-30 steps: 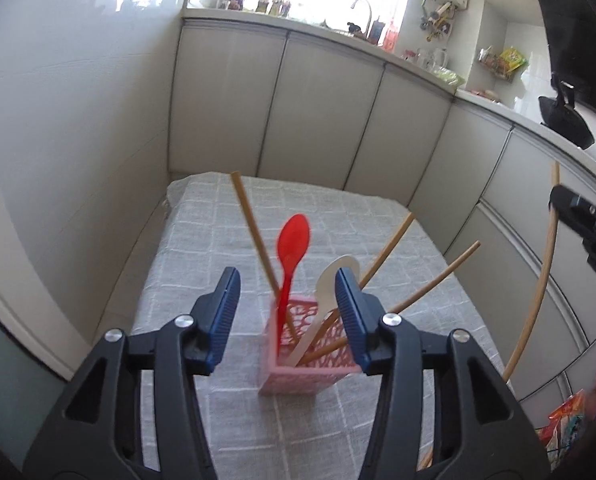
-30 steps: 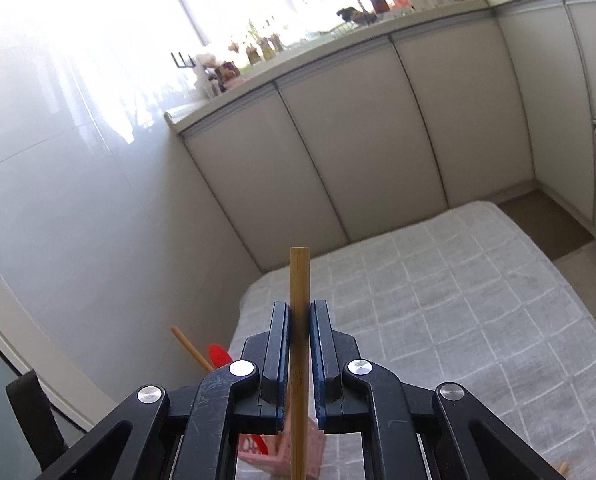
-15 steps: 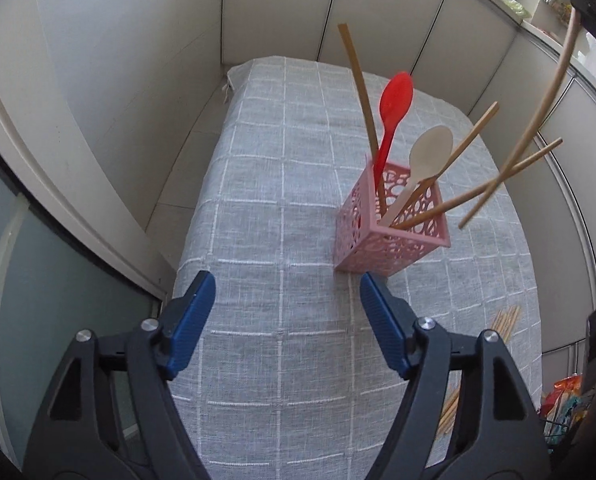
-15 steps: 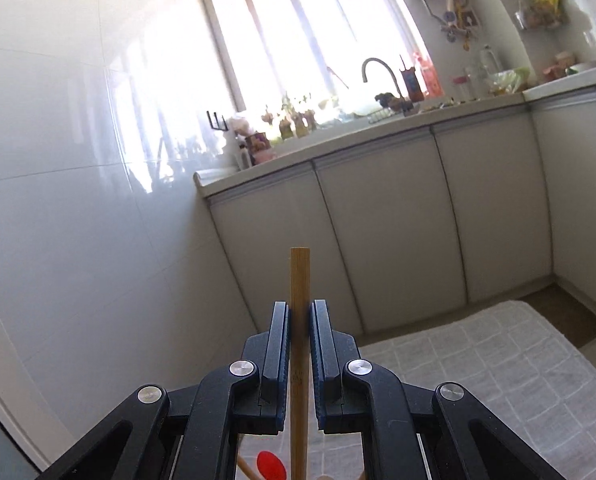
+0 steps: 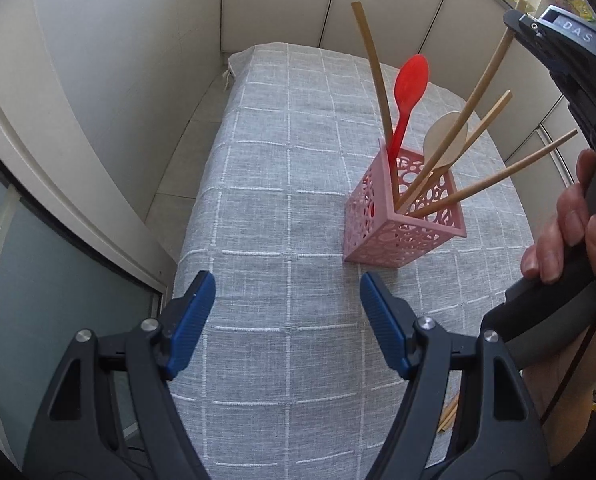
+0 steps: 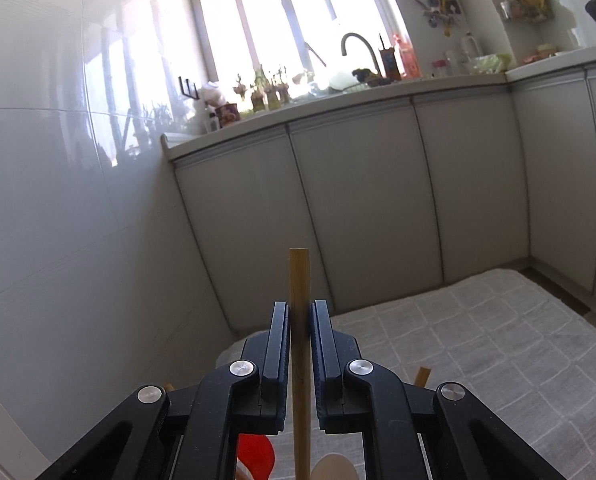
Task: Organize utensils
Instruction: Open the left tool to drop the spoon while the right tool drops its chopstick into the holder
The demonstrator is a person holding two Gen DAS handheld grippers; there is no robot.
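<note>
A pink perforated holder (image 5: 402,224) stands on the grey checked cloth (image 5: 282,168). It holds a red spoon (image 5: 408,88), a pale wooden spoon (image 5: 444,140) and several bamboo chopsticks (image 5: 372,68). My right gripper (image 6: 299,320) is shut on a bamboo chopstick (image 6: 299,280), held upright above the holder; its lower end reaches down into the holder in the left wrist view (image 5: 470,108). My left gripper (image 5: 288,320) is open and empty, near the table's front, left of the holder.
More loose chopsticks (image 5: 448,416) lie at the cloth's right front edge. Grey cabinets (image 6: 378,200) with a cluttered counter and sink tap (image 6: 358,46) run behind the table. A white wall (image 5: 78,60) lies to the left.
My left gripper has pulled back from the holder and opened wider. My right gripper has carried its chopstick over the holder, its lower end now down among the other utensils.
</note>
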